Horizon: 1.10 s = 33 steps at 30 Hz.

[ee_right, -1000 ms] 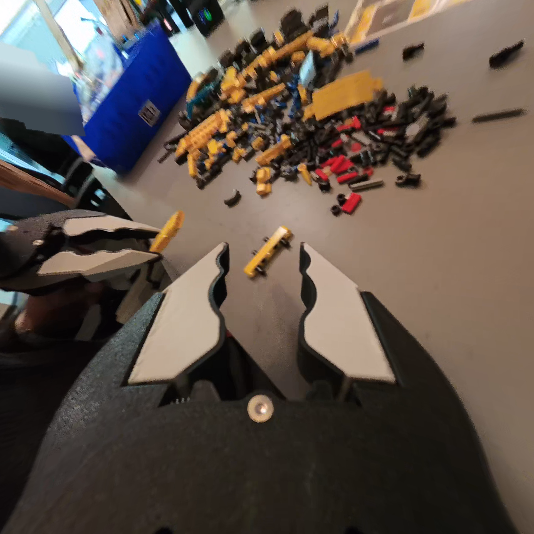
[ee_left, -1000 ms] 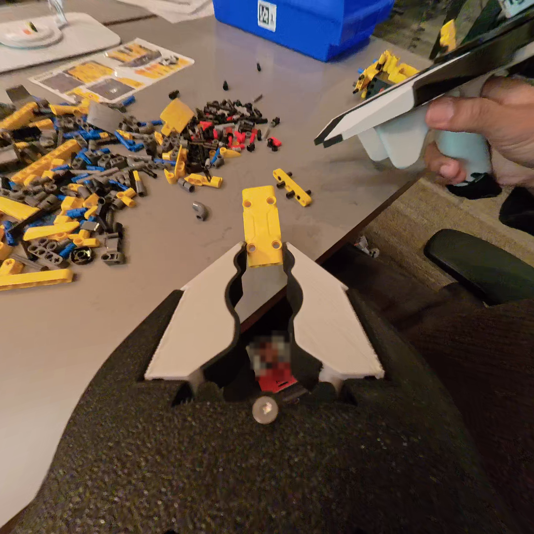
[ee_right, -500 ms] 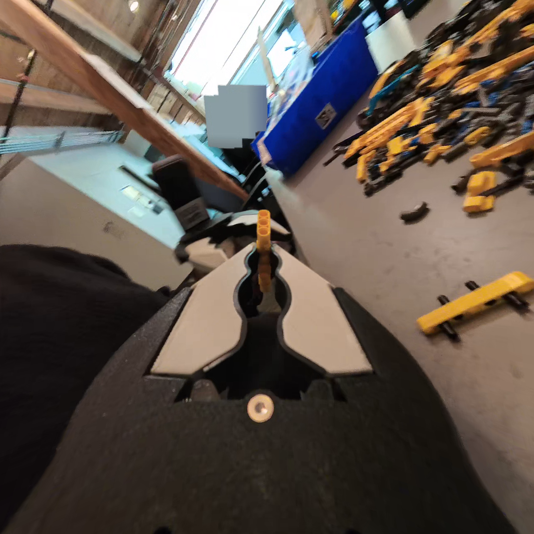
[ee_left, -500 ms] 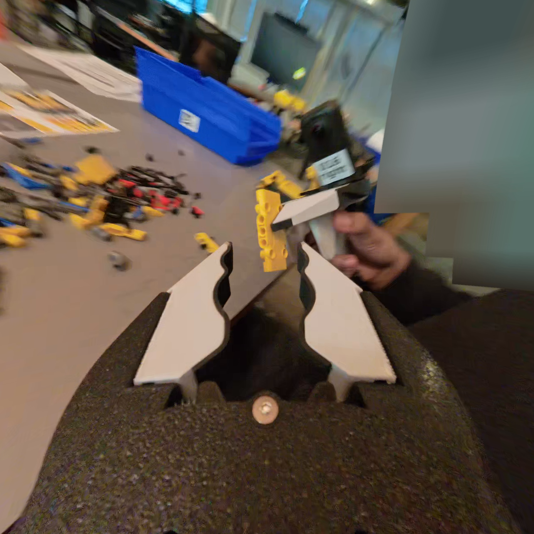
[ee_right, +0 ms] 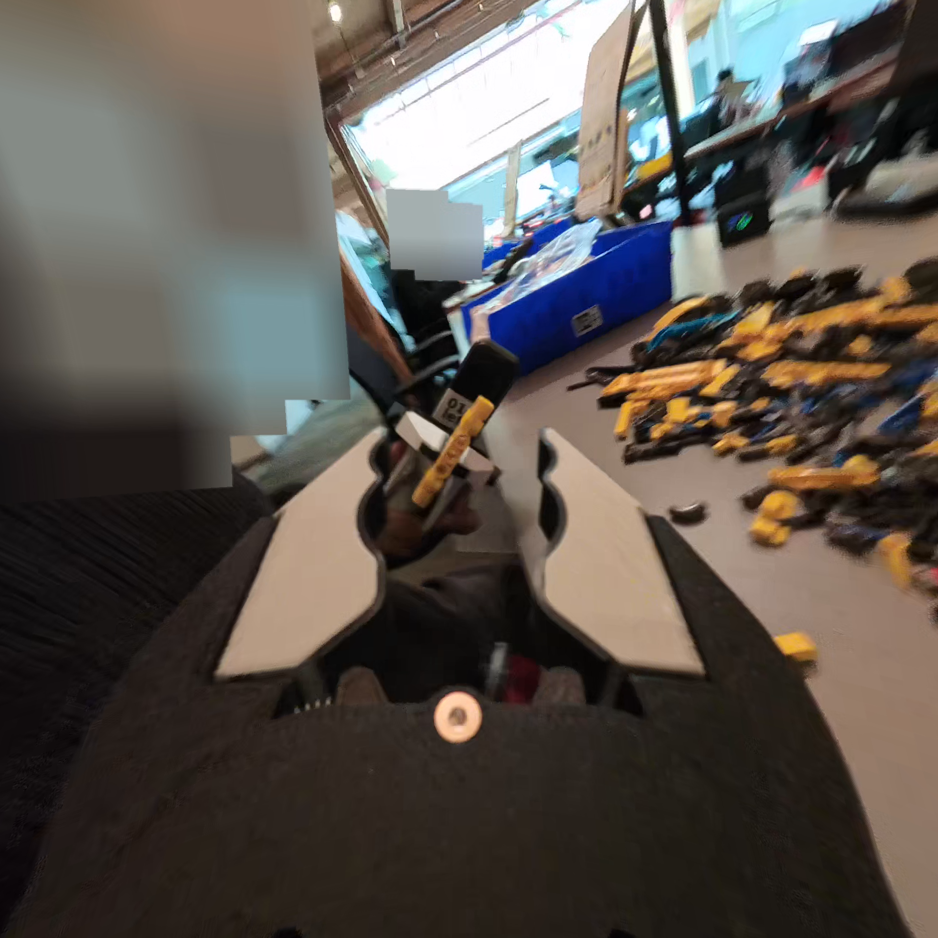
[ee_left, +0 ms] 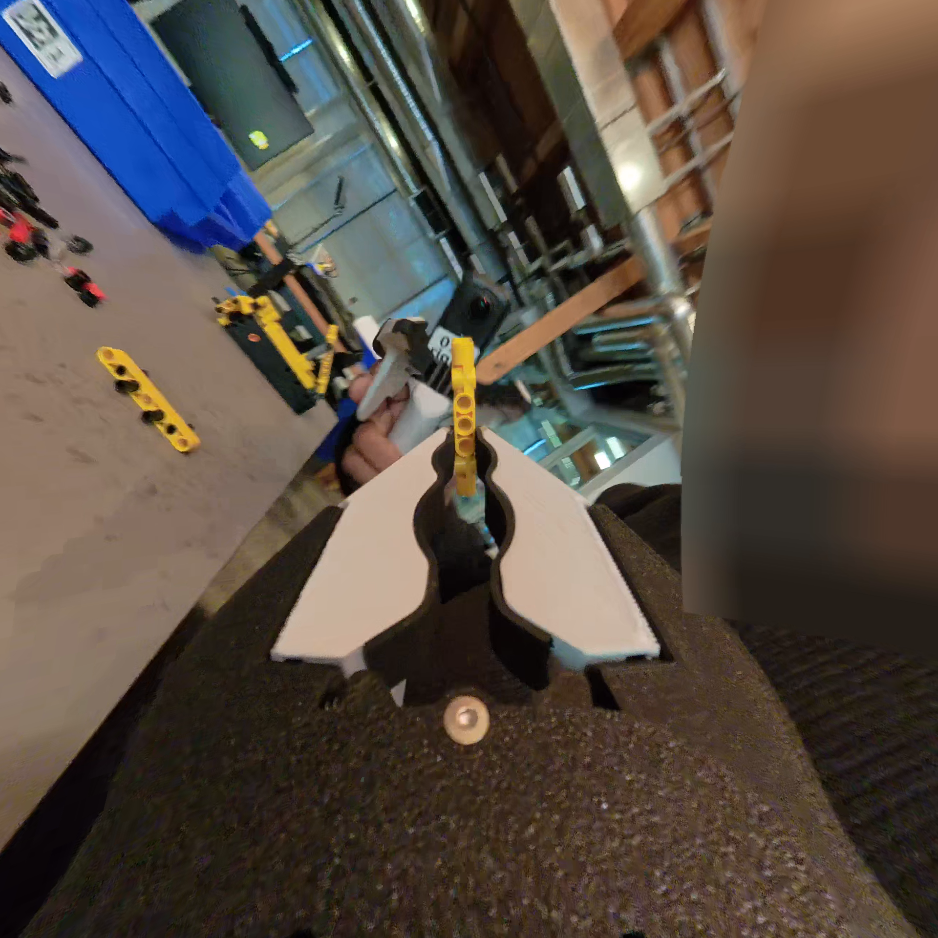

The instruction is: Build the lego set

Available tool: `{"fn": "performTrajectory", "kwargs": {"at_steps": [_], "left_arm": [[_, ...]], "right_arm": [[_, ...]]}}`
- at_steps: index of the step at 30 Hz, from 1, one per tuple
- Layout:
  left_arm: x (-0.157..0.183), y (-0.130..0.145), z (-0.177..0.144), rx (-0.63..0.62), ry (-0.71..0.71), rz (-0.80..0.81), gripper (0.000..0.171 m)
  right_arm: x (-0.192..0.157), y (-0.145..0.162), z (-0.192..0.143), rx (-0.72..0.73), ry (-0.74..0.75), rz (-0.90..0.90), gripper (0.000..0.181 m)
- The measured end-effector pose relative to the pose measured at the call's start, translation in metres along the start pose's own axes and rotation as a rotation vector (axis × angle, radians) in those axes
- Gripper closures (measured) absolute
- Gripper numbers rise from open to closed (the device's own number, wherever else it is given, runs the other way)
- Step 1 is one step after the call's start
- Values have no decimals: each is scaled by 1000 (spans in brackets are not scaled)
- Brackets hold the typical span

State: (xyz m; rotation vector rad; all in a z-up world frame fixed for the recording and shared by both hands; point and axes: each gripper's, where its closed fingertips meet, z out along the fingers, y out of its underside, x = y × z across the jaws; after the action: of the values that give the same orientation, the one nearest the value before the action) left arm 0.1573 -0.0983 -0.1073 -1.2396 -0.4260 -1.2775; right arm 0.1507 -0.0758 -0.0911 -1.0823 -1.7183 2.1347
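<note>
My left gripper [ee_left: 464, 431] is shut on a flat yellow panel piece [ee_left: 463, 375], held edge-on and upright, off the table's edge. My right gripper [ee_right: 462, 436] is open and empty, with its jaws wide apart, facing the left gripper [ee_right: 446, 459] and the yellow piece [ee_right: 453, 451] a short way in front of it. In the left wrist view the right gripper [ee_left: 393, 363] shows just behind the piece, apart from it, held by a hand [ee_left: 370, 449].
A yellow beam with black pins [ee_left: 147, 401] lies on the grey table [ee_left: 101, 533]. A pile of yellow, black and blue pieces [ee_right: 786, 396] spreads to the right. A blue bin [ee_right: 573, 299] stands behind. A partly built yellow and black assembly [ee_left: 274, 345] sits at the table's edge. Both grippers' tips are close together, under 4 cm apart.
The yellow piece went from my left gripper to my right, then back to my left, now turned edge-on. My right gripper has opened and drawn back. Both lifted away from the table.
</note>
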Motion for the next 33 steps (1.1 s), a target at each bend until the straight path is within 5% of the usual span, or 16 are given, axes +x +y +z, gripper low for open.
{"fn": "performTrajectory", "kwargs": {"at_steps": [4, 8, 12, 20, 24, 27, 30, 33], "left_arm": [[1, -5, -2, 22, 84, -134, 166], [3, 1, 2, -26, 109, -132, 165], [7, 3, -1, -36, 147, -153, 165], [7, -5, -4, 6, 143, -129, 165], [3, -9, -6, 23, 122, -129, 165], [-3, -15, -10, 45, 55, -81, 166], [-17, -14, -11, -5, -133, 74, 166], [-37, -10, -8, -104, -321, 216, 166]], "right_arm": [[0, 3, 10, -22, 180, -482, 104], [-13, 23, 23, -134, 99, -746, 105], [-12, 21, 27, -184, 39, -793, 124], [-13, 25, 35, -235, -14, -807, 123], [-7, 26, 34, -235, 24, -747, 122], [10, 25, 16, -259, 57, -394, 121], [62, 42, -26, -401, 277, -19, 121], [84, 65, -54, -437, 392, 166, 120]]}}
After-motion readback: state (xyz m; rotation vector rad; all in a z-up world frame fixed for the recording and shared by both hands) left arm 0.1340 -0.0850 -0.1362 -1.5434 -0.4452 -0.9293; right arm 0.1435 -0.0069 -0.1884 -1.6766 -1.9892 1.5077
